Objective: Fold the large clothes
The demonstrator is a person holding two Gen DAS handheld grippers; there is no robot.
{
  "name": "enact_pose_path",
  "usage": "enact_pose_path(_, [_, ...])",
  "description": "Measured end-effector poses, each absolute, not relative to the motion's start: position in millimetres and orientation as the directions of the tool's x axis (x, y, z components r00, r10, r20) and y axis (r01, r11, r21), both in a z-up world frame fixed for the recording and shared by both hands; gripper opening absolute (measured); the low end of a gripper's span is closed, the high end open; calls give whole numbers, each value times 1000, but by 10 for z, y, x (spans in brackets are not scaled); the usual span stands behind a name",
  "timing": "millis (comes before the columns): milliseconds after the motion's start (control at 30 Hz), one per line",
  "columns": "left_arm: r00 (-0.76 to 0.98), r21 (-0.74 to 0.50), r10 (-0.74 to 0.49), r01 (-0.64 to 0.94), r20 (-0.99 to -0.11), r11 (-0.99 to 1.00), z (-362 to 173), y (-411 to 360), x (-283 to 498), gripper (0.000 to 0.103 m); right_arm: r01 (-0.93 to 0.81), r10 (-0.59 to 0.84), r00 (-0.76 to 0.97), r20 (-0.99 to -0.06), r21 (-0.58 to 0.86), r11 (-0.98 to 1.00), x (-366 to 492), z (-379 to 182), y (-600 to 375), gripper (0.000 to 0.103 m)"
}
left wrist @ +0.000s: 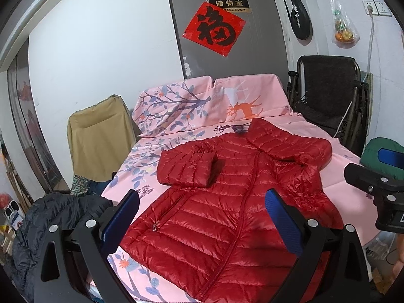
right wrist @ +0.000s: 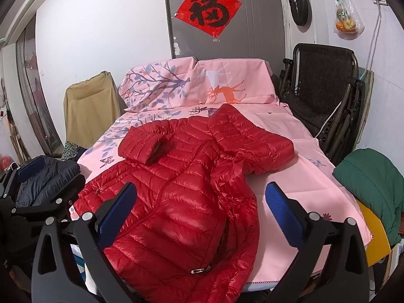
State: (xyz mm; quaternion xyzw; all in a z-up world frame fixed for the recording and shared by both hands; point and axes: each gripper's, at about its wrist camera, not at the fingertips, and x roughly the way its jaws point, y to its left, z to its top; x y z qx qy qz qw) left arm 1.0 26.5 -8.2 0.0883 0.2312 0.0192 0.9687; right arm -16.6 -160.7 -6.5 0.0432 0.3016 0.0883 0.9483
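A red quilted down jacket [left wrist: 227, 202] lies front up, zipped, on the pink printed sheet [left wrist: 348, 176]. Its left sleeve [left wrist: 186, 168] is folded across the chest; the right sleeve [left wrist: 310, 184] bunches along the side, and the hood [left wrist: 277, 139] points to the far end. My left gripper [left wrist: 202, 217] hovers open above the jacket's lower half, holding nothing. In the right wrist view the same jacket [right wrist: 171, 189] fills the middle, and my right gripper [right wrist: 199, 217] stands open over its hem and right edge, also holding nothing. The right gripper's body [left wrist: 378, 189] shows at the left view's right edge.
A dark down jacket [left wrist: 50, 227] is heaped at the left of the surface. A green garment [right wrist: 371, 184] sits at the right on something yellow [right wrist: 373, 234]. A tan chair [left wrist: 98, 136] and a dark folding chair [left wrist: 328, 96] flank the far end, with a grey door [left wrist: 227, 25] behind.
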Motion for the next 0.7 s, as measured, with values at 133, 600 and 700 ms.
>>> enact_pose_path(133, [884,180,81,4,-460,984,-140,269,62,100,-139,194,792,-579,139,981,-84,-125,-1616,99])
enact_pose_path(600, [826,209,110,10,-553,978,-451,220,569,100,-97,166,748,-642,142,985,497,-388,-1714,99])
enact_pose_path(700, [807,212,115,12,-579,977,-530,228,761,100,-87,156,734,-661,136,987,738,-482,-1733,99])
